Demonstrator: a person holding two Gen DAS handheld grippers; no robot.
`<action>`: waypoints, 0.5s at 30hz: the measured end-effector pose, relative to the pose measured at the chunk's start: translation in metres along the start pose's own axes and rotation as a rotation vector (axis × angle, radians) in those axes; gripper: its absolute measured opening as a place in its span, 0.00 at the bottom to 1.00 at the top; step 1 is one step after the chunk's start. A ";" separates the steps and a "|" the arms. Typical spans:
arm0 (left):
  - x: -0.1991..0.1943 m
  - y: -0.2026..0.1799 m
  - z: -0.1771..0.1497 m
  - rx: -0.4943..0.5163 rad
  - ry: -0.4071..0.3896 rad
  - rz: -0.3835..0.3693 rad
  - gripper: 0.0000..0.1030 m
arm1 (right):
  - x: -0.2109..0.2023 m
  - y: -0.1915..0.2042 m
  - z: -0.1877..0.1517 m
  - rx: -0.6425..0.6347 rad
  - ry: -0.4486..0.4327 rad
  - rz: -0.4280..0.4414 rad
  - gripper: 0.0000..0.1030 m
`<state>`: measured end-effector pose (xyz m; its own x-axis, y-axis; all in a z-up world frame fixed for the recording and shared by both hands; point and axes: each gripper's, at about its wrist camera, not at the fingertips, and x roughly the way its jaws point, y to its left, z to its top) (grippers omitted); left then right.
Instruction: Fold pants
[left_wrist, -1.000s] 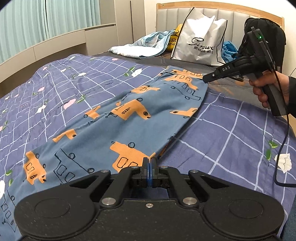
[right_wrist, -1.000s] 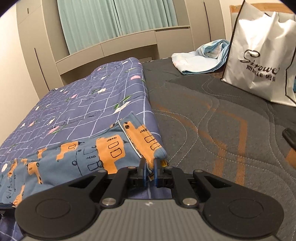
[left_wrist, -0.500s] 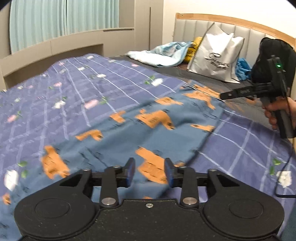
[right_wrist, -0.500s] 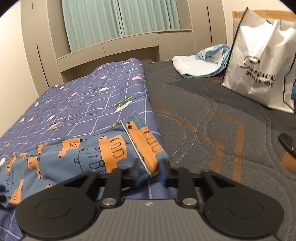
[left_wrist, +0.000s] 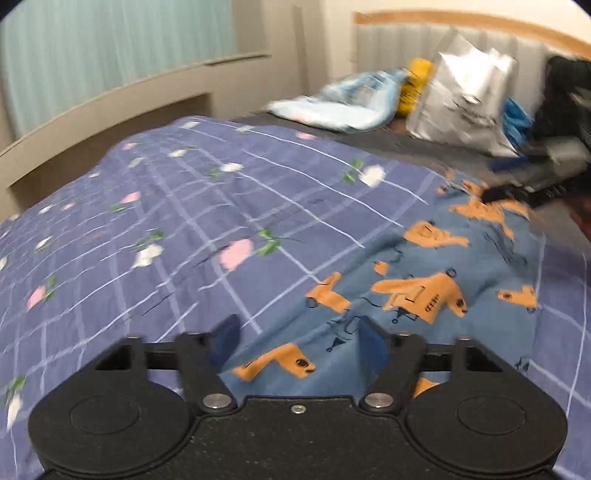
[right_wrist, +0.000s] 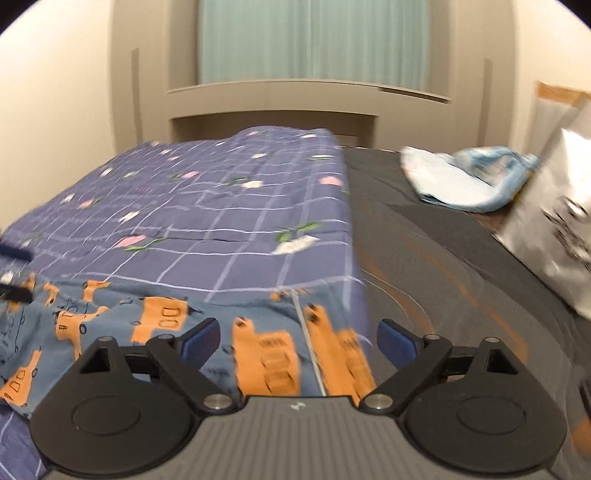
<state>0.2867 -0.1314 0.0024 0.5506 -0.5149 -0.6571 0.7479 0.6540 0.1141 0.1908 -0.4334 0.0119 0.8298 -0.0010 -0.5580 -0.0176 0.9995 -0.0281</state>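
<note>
Pants (left_wrist: 424, 291) lie folded lengthwise, leg on leg, flat on the quilt (left_wrist: 192, 206); left gripper (left_wrist: 299, 341) and right gripper (right_wrist: 297, 338) fingers spread wide, empty; crosswise folds remain

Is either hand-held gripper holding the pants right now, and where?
Neither. The left hand-held gripper and right hand-held gripper are open above the pants.

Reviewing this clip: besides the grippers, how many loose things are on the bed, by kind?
Pants: 1, blue with orange print
Quilt: 1, purple checked
Shopping bag: 1, white
Light blue cloth bundle: 1
Yellow item: 1, too blurred to identify
Black bag: 1
Total: 6
</note>
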 end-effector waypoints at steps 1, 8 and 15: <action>0.005 0.000 0.002 0.023 0.016 -0.017 0.53 | 0.005 0.006 0.004 -0.032 0.005 0.024 0.88; 0.028 -0.001 0.004 0.119 0.117 -0.073 0.48 | 0.040 0.049 0.026 -0.207 0.073 0.231 0.59; 0.041 0.009 0.006 0.089 0.171 -0.095 0.19 | 0.062 0.089 0.028 -0.342 0.157 0.317 0.53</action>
<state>0.3182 -0.1499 -0.0194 0.4107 -0.4659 -0.7837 0.8275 0.5514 0.1059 0.2569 -0.3437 -0.0020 0.6606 0.2698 -0.7006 -0.4596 0.8832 -0.0932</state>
